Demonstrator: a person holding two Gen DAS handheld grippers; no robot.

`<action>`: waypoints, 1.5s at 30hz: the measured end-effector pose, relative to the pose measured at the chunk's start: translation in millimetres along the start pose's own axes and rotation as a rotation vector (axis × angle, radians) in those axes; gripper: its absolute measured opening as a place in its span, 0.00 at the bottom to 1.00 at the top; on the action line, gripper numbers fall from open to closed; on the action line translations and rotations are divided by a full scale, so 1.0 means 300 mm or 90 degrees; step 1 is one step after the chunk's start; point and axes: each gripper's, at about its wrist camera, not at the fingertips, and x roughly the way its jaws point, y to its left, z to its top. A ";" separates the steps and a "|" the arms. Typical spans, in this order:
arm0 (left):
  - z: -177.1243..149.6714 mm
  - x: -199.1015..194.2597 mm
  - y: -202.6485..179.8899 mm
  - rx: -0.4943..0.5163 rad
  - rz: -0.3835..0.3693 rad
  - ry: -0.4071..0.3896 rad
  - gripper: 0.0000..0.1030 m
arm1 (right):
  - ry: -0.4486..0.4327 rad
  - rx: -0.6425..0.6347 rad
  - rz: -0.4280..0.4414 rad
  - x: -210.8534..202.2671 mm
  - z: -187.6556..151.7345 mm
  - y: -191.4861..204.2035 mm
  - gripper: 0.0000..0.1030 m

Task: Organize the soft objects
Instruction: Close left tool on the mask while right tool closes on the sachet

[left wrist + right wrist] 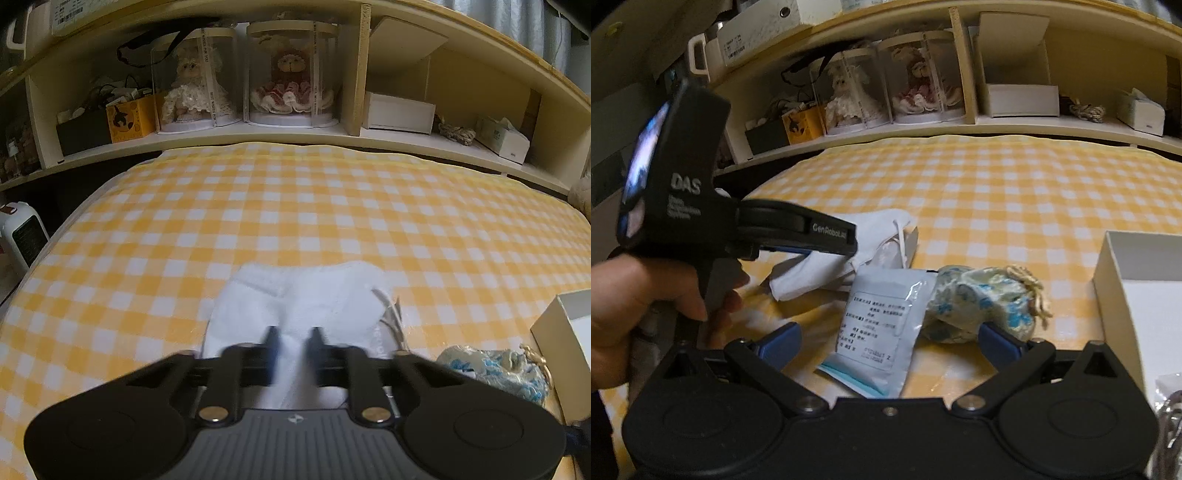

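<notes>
My left gripper (293,334) is shut on a white face mask (306,291) and holds it just over the yellow checked bed cover (295,206). The right wrist view shows the left gripper (827,240) from the side, clamped on the white mask (827,266). My right gripper (890,343) is open and empty. Between its fingers lie a packaged mask in a clear sachet (882,328) and a blue-patterned cloth pouch (979,302) with a tan drawstring. The pouch also shows in the left wrist view (495,373).
An open white box (1126,280) sits at the right, also seen in the left wrist view (565,332). A headboard shelf (258,136) holds two cased dolls, boxes and a tissue box. A small white heater (22,232) stands left of the bed.
</notes>
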 end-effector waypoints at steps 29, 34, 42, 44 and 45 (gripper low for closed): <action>-0.022 0.026 0.023 -0.006 -0.021 0.017 0.77 | 0.096 -0.029 0.001 0.015 -0.062 -0.033 0.55; -0.033 0.033 0.029 -0.005 -0.027 0.019 0.61 | 0.101 -0.020 0.005 0.009 -0.064 -0.043 0.54; -0.028 0.008 0.037 -0.024 -0.032 -0.006 0.05 | 0.105 -0.016 0.008 -0.013 -0.074 -0.046 0.54; -0.022 -0.002 0.032 -0.025 -0.033 -0.003 0.04 | 0.106 -0.013 0.007 -0.021 -0.079 -0.044 0.54; -0.022 -0.009 0.032 -0.027 -0.037 -0.002 0.04 | 0.106 -0.011 0.007 -0.026 -0.081 -0.045 0.53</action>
